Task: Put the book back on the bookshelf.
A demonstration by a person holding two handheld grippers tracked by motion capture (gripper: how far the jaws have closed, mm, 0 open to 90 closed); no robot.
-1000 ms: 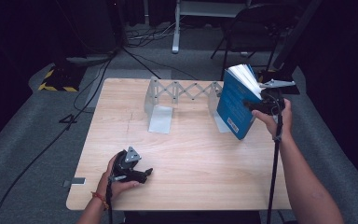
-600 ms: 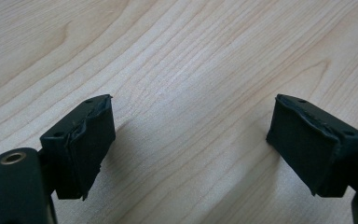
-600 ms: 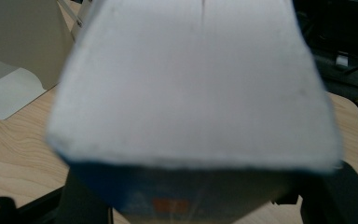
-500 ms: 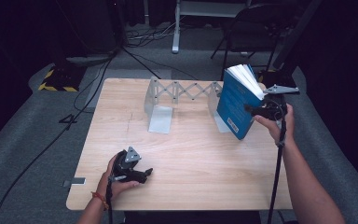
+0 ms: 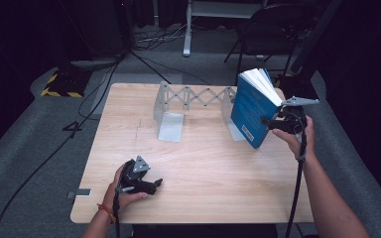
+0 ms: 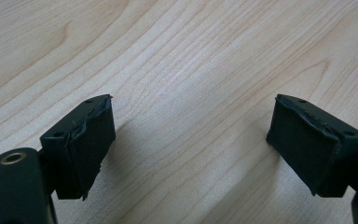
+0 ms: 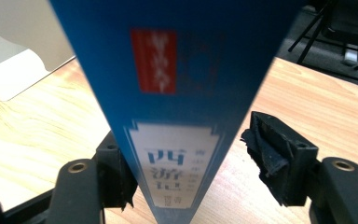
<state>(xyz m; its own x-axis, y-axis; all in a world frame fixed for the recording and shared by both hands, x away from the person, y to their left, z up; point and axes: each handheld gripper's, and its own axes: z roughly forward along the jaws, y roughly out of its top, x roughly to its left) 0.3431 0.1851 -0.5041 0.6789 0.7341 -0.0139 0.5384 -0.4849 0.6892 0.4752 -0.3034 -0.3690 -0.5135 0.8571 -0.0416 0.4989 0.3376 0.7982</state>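
Note:
A blue book [image 5: 250, 111] with white pages stands tilted on its lower corner at the right of the wooden table [image 5: 203, 168], pages fanned at the top. My right gripper [image 5: 268, 122] reaches it from the right at its spine. In the right gripper view the spine [image 7: 177, 56] sits between the jaws, which have just been opening. The right pad [image 7: 272, 147] stands apart from the cover, so my right gripper [image 7: 191, 158] is open. My left gripper [image 5: 156, 184] rests near the front left of the table. It is open over bare wood [image 6: 191, 149].
A metal expanding book rack [image 5: 198, 96] with two upright ends stands at the back of the table; the book is beside its right end. The table's right edge [image 5: 302, 163] is close to my right hand. Cables and a chair [image 5: 268, 34] lie on the floor beyond.
My right hand has sunk a little with the book, and its jaws stand wider around the spine. The left hand and gripper have not moved.

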